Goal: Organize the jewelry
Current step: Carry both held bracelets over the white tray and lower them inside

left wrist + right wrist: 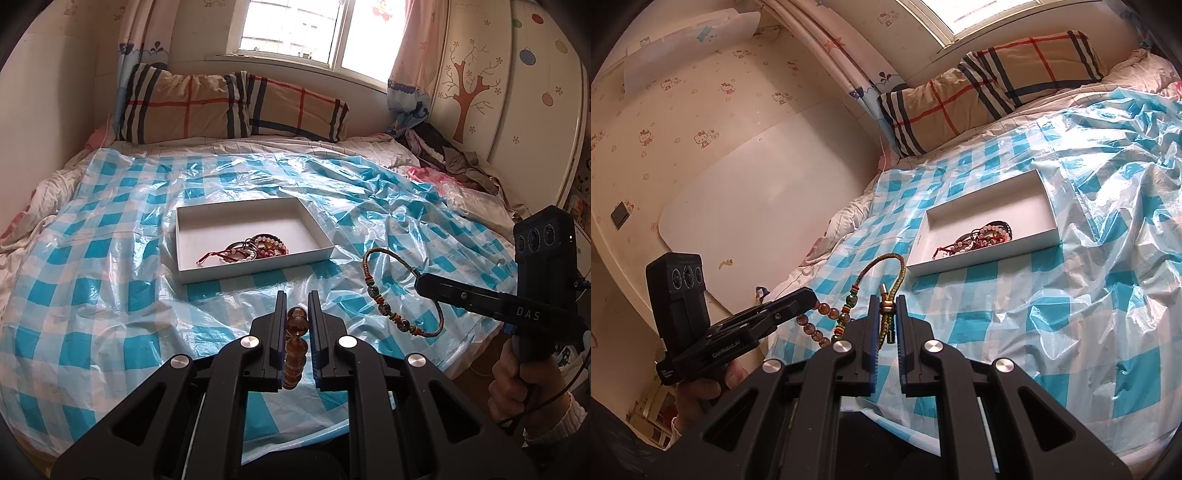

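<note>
While both pairs of tongs hang low over the near edge of the bed, each is clenched on a piece of jewelry, presumably so both can go into the box in one trip. Closest in the left wrist view, the left tongs (298,314) pinch a strand of amber beads (296,325) between their pads, the rest of the strand drooping below them. Just to the right, the right tongs (419,282) grip a braided cord bracelet (402,295) by its clasp end, so the loop with its coloured beads hangs free and clear of the bedding. Beneath both lies a blue-and-white checked plastic sheet (110,295), likely spread to keep small pieces from sinking into the quilt. Farther on sits the white box (192,258), open-topped, with a tangle of red cords and pale bead bracelets (255,247) gathered in its near right part. Beyond that a plaid pillow (207,107) leans under the window (295,29).
</note>
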`<state>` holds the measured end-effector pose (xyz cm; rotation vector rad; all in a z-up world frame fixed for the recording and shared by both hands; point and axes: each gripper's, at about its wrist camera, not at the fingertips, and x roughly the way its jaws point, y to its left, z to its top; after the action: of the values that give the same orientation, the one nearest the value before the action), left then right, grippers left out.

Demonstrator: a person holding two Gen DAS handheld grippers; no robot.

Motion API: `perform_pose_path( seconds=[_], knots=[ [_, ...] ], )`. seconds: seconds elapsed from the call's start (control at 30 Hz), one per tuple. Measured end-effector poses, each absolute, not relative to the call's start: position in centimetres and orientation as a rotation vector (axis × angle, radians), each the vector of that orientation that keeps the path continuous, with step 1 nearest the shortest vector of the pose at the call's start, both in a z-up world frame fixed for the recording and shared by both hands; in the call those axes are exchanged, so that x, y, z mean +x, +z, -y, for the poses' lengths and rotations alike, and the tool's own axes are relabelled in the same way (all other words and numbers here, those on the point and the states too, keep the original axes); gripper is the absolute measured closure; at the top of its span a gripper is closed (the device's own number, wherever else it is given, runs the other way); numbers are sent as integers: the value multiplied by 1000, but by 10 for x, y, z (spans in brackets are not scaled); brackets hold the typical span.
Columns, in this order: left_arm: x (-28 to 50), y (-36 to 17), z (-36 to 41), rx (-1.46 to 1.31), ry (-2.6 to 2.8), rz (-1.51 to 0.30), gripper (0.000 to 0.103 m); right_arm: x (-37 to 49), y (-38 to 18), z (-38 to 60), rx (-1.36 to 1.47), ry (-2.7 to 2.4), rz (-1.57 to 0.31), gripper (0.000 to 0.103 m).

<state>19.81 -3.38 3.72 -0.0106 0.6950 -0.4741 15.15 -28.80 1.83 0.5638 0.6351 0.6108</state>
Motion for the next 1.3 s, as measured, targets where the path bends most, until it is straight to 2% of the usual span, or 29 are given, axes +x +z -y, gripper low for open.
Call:
perform_pose_path(
  seconds=[0.53,1.3],
  knots=[
    [244,25,28,-36,-479,-713,93,199,4,275,551,617,-645,94],
    [361,-14,74,-8,-514,-716,93,327,-38,282,563,515,-656,94]
  ],
)
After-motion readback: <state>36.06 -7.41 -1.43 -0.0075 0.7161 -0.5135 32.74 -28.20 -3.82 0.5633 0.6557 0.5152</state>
